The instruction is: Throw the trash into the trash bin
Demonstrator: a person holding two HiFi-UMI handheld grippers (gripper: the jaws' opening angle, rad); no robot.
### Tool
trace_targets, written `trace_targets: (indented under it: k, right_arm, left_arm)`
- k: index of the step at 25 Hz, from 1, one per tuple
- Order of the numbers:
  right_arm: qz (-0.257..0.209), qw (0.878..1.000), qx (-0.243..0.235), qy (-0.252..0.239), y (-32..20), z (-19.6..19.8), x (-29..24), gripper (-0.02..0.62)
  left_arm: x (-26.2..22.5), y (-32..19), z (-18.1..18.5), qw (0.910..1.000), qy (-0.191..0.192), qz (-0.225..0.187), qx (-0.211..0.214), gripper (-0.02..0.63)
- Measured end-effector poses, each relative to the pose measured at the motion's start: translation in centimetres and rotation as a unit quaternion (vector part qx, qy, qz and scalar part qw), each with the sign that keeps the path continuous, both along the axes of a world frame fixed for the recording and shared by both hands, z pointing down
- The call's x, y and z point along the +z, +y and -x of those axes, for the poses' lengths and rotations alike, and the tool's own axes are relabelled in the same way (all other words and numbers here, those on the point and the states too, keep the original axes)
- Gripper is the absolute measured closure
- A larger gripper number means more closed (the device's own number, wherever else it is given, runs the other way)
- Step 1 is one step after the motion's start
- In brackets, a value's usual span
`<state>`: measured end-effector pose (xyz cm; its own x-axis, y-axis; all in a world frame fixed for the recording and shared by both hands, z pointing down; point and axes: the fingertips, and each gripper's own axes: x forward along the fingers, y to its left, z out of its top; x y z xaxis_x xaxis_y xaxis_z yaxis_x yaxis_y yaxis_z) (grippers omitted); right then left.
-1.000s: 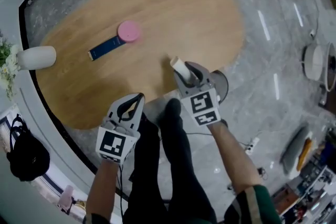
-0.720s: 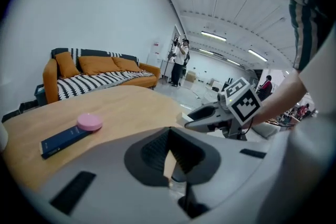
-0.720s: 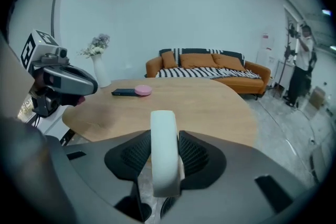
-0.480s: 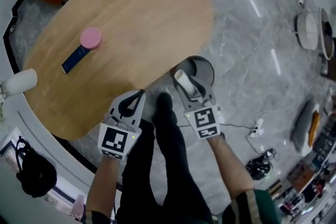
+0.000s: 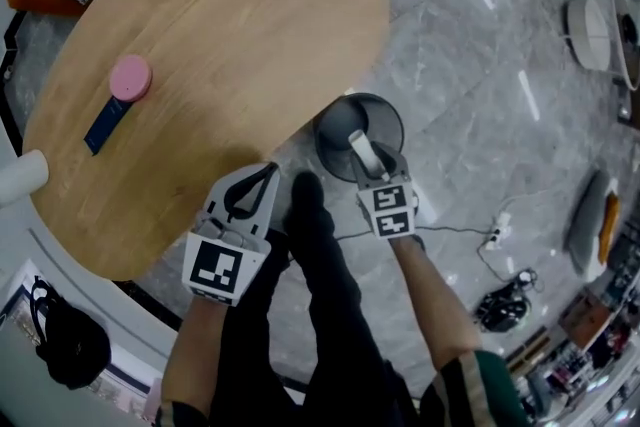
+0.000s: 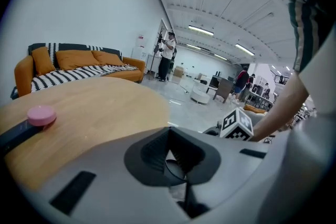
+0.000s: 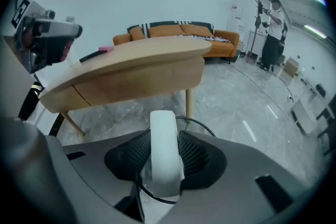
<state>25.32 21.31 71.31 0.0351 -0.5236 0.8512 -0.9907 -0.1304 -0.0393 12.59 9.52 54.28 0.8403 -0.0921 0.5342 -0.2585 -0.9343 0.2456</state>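
Trash (image 7: 165, 152): smooth, white, round-ended slab

Bright, evenly lit, fisheye-warped edges, dark corners, slight blur

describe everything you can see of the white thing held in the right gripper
The smooth white oblong piece of trash has a rounded end and looks like plastic or stiff paper. It stands lengthwise between the right gripper's fingers, which press its sides, its end poking past them. It hangs over the round dark wire-mesh trash bin, not yet released.
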Motion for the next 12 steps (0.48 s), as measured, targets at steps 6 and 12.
trace_targets:
  k: [6,12]
  right_arm:
    - [0.059,0.998,-0.01,-0.005,1.0,-0.1,7.3,0.436]
    - [0.09,0.995,0.014,-0.029,1.6,-0.5,12.5,0.436]
  left_arm:
    - [1.3,0.5,-0.7,0.9998,0.006,-0.009,0.018,0.606]
    - [1.9,0.5,-0.4,0.9987,0.01,-0.028,0.043,0.605]
